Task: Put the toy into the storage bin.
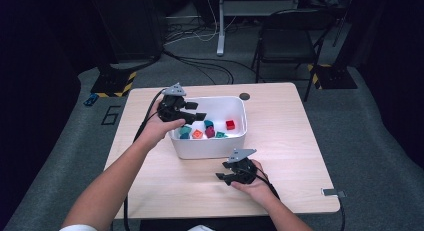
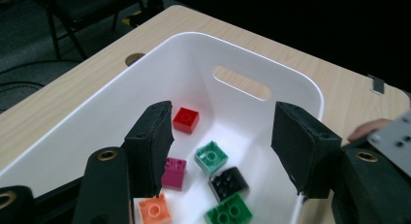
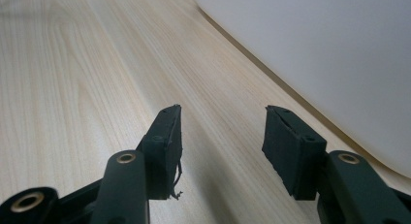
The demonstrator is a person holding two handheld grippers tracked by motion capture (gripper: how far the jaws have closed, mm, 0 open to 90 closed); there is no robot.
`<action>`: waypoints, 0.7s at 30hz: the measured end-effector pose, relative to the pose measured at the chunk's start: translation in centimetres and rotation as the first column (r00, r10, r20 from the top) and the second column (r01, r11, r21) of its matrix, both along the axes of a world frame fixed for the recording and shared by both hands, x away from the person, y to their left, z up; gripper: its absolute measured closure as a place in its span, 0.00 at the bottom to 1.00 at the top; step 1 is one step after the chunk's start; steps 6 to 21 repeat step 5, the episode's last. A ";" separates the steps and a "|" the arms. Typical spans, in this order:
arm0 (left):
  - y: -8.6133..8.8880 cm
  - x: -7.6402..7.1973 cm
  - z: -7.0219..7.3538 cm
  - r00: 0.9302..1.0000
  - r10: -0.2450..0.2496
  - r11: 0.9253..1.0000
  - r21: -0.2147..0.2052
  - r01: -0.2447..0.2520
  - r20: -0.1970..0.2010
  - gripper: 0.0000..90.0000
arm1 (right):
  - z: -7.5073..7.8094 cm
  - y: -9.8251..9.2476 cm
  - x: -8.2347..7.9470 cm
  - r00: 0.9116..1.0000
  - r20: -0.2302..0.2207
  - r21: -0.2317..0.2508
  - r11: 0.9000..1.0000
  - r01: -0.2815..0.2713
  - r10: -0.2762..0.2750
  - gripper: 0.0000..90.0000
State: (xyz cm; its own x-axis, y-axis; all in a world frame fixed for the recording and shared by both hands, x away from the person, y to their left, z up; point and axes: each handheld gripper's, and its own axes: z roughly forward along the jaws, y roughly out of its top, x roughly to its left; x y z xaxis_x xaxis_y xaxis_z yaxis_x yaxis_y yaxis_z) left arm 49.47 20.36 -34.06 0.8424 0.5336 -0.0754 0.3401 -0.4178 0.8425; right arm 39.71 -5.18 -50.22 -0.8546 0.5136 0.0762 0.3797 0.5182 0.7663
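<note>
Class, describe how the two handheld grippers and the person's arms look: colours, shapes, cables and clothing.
Both the left gripper and the right gripper are black, each with two blocky jaws lined with dark pads and brass-coloured pivot bolts. A grey three-cornered plate tops each one. A black cable trails from each gripper. The forearms are bare; a white sleeve edge shows at the left arm.

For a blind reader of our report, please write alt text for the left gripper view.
The left gripper hangs open over a white bin, nothing between its black fingers. On the bin's floor lie small toy bricks: red, magenta, orange, black and two green. The bin stands on a wooden table.
</note>
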 end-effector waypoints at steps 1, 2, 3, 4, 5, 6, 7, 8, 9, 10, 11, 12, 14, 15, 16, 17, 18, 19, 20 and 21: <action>0.3 -0.4 0.0 1.000 -0.001 1.000 -0.005 0.001 0.002 0.43 | 0.0 0.0 0.0 1.000 0.000 -0.001 1.000 0.001 -0.001 0.53; 0.8 -1.4 0.1 1.000 -0.002 1.000 -0.009 0.002 0.008 0.42 | 0.0 0.0 0.0 1.000 -0.001 -0.001 1.000 0.002 -0.002 0.53; 1.2 -1.9 0.1 1.000 -0.007 1.000 -0.002 0.007 0.012 0.42 | -0.1 0.0 0.0 1.000 0.002 0.000 1.000 0.001 -0.001 0.53; 1.5 -2.4 0.0 1.000 -0.007 1.000 0.005 0.007 0.019 0.41 | -0.1 0.0 0.0 1.000 0.002 0.002 1.000 0.001 -0.001 0.53; 1.5 -2.4 0.0 1.000 -0.007 1.000 0.005 0.007 0.019 0.40 | -0.1 0.0 0.0 1.000 -0.003 0.003 1.000 0.004 -0.004 0.53; 1.5 -2.4 0.0 1.000 -0.007 1.000 0.005 0.007 0.019 0.40 | -0.1 0.0 0.0 1.000 -0.003 0.003 1.000 0.004 -0.004 0.53; 1.5 -2.4 0.0 1.000 -0.007 1.000 0.005 0.007 0.019 0.40 | -0.1 0.0 0.0 1.000 -0.003 0.003 1.000 0.004 -0.004 0.53; 1.5 -2.4 0.0 1.000 -0.007 1.000 0.005 0.007 0.019 0.40 | -0.1 0.0 0.0 1.000 -0.003 0.003 1.000 0.004 -0.004 0.53; 1.5 -2.4 0.0 1.000 -0.007 1.000 0.005 0.007 0.019 0.40 | -0.1 0.0 0.0 1.000 -0.003 0.003 1.000 0.004 -0.004 0.53; 1.5 -2.4 0.0 1.000 -0.007 1.000 0.005 0.007 0.019 0.40 | -0.1 0.0 0.0 1.000 -0.003 0.003 1.000 0.004 -0.004 0.53; 1.5 -2.4 0.0 1.000 -0.007 1.000 0.005 0.007 0.019 0.40 | -0.1 0.0 0.0 1.000 -0.003 0.003 1.000 0.004 -0.004 0.53; 1.5 -2.4 0.0 1.000 -0.007 1.000 0.005 0.007 0.019 0.40 | -0.1 0.0 0.0 1.000 -0.003 0.003 1.000 0.004 -0.004 0.53; 1.5 -2.4 0.0 1.000 -0.007 1.000 0.005 0.007 0.019 0.40 | -0.1 0.0 0.0 1.000 -0.003 0.003 1.000 0.004 -0.004 0.53; 1.5 -2.4 0.0 1.000 -0.007 1.000 0.005 0.007 0.019 0.40 | -0.1 0.0 0.0 1.000 -0.003 0.003 1.000 0.004 -0.004 0.53; 1.5 -2.4 0.0 1.000 -0.007 1.000 0.005 0.007 0.019 0.40 | -0.1 0.0 0.0 1.000 -0.003 0.003 1.000 0.004 -0.004 0.53; 1.5 -2.4 0.0 1.000 -0.007 1.000 0.005 0.007 0.019 0.40 | -0.1 0.0 0.0 1.000 -0.003 0.003 1.000 0.004 -0.004 0.53; 1.5 -2.4 0.0 1.000 -0.007 1.000 0.005 0.007 0.019 0.40 | -0.1 0.0 0.0 1.000 -0.003 0.003 1.000 0.004 -0.004 0.53; 1.5 -2.4 0.0 1.000 -0.007 1.000 0.005 0.007 0.019 0.40 | -0.1 0.0 0.0 1.000 -0.003 0.003 1.000 0.004 -0.004 0.53; 1.5 -2.4 0.0 1.000 -0.007 1.000 0.005 0.007 0.019 0.40 | -0.1 0.0 0.0 1.000 -0.003 0.003 1.000 0.004 -0.004 0.53; 1.5 -2.4 0.0 1.000 -0.007 1.000 0.005 0.007 0.019 0.40 | -0.1 0.0 0.0 1.000 -0.003 0.003 1.000 0.004 -0.004 0.53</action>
